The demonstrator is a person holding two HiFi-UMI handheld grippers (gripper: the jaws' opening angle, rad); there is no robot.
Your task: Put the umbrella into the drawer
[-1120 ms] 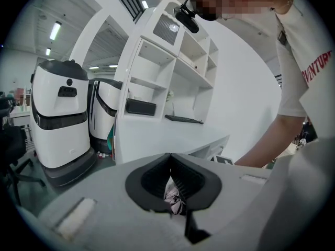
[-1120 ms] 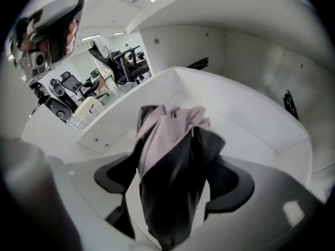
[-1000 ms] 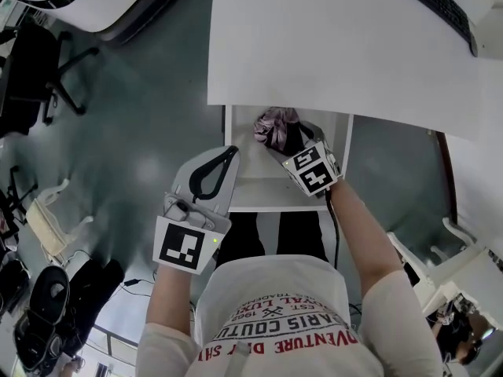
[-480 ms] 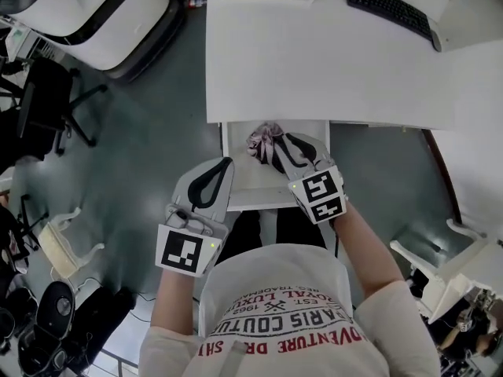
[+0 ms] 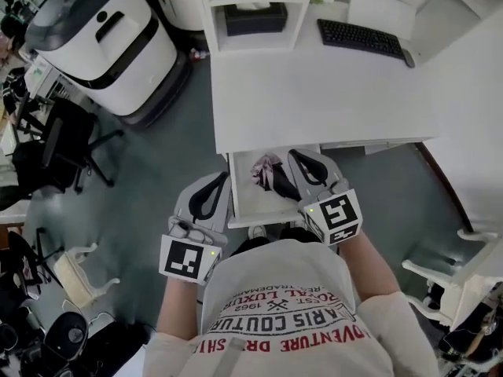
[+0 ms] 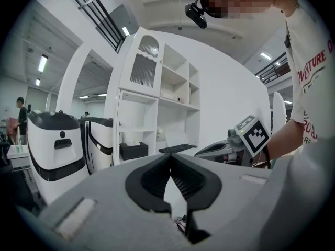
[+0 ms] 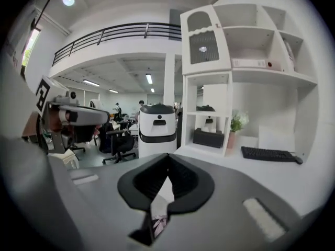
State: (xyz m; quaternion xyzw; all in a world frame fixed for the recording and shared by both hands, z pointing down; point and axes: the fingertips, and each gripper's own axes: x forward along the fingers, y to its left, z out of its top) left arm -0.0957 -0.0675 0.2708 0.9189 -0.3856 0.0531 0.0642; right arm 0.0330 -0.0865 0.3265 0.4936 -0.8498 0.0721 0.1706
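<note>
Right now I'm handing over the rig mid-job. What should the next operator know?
Left claw: shut, empty, held over the drawer's left edge.
Right claw: shut, empty, held over the drawer's right side, touching nothing.
Umbrella: folded, lying inside the open drawer under the desk.
Done: the umbrella is in the drawer and neither claw holds it.
Left: probably only pushing the drawer shut, if that is wanted.
</note>
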